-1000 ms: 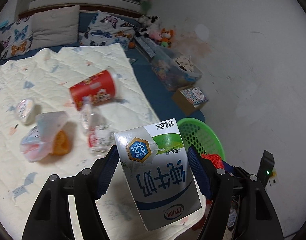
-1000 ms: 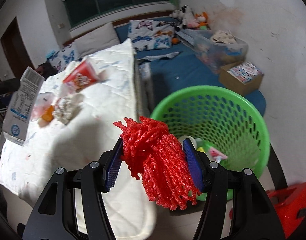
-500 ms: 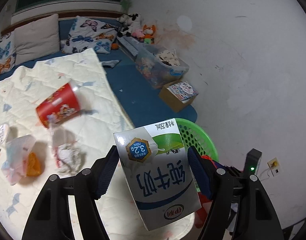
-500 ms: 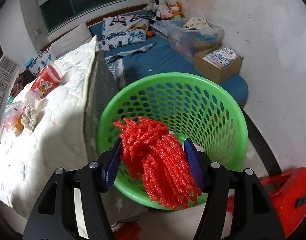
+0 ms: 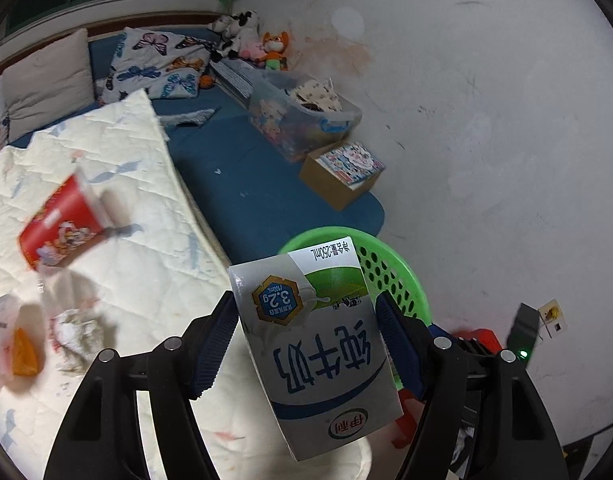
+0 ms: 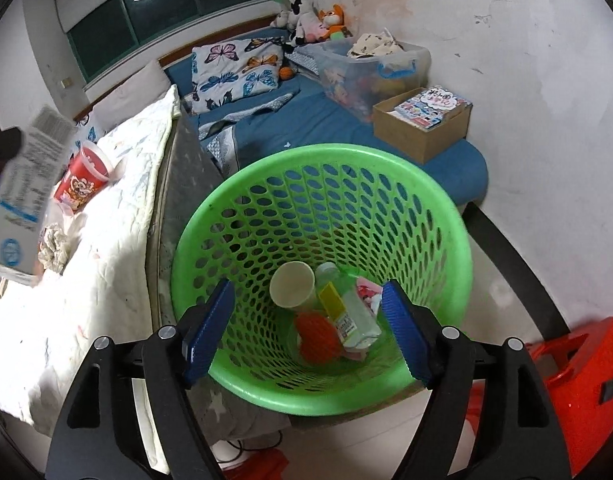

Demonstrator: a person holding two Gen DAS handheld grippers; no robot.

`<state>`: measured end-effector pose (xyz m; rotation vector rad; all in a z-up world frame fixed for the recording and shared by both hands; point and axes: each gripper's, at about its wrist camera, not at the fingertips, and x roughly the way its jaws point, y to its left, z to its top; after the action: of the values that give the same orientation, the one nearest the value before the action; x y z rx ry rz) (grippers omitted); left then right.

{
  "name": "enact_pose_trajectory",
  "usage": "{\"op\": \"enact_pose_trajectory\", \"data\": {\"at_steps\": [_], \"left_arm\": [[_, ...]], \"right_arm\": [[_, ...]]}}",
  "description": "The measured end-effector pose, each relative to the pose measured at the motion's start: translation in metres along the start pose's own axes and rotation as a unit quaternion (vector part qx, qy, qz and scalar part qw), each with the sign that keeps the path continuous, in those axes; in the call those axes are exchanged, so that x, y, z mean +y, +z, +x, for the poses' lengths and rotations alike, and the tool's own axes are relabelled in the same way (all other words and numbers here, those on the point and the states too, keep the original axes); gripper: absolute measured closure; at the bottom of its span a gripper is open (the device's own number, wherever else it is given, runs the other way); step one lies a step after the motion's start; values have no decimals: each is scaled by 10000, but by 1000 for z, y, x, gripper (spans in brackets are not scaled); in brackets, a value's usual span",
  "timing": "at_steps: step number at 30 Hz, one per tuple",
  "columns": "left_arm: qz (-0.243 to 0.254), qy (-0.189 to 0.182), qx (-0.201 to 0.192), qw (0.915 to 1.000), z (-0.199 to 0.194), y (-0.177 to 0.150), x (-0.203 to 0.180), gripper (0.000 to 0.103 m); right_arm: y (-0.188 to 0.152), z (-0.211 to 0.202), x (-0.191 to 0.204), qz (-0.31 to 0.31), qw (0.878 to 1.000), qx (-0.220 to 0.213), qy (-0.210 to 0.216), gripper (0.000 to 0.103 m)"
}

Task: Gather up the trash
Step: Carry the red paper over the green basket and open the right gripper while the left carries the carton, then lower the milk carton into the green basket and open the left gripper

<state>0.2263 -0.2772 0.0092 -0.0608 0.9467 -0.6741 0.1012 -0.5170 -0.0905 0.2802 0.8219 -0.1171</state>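
My left gripper (image 5: 306, 340) is shut on a white and green milk carton (image 5: 314, 344), held above the bed edge near the green mesh basket (image 5: 402, 280). The carton also shows at the left of the right wrist view (image 6: 22, 196). My right gripper (image 6: 306, 332) is open and empty above the basket (image 6: 438, 232). The red foam net (image 6: 318, 338) lies in the basket beside a paper cup (image 6: 291, 290) and a clear bottle (image 6: 352, 312). A red cup (image 5: 60, 226), crumpled tissue (image 5: 72, 332) and a plastic bag with orange peel (image 5: 14, 348) lie on the quilt.
The white quilt (image 5: 118, 208) covers the bed on the left. A blue mattress (image 5: 242, 176) carries pillows, a clear toy bin (image 5: 302, 120) and a cardboard box (image 5: 340, 176). A white wall stands on the right. A red stool (image 6: 578, 376) sits right of the basket.
My right gripper opened and dropped the red foam net into the basket. My left gripper moved right toward the basket with the carton.
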Motion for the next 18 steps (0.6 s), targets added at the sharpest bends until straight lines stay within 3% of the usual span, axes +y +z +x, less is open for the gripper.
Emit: {"op": "enact_pose_trajectory", "data": {"at_steps": [18], "left_arm": [[353,-22,390,9986,101,-4,-52,34]], "right_arm": [[-14,-46,-19,259,9987,-419,115,25]]}}
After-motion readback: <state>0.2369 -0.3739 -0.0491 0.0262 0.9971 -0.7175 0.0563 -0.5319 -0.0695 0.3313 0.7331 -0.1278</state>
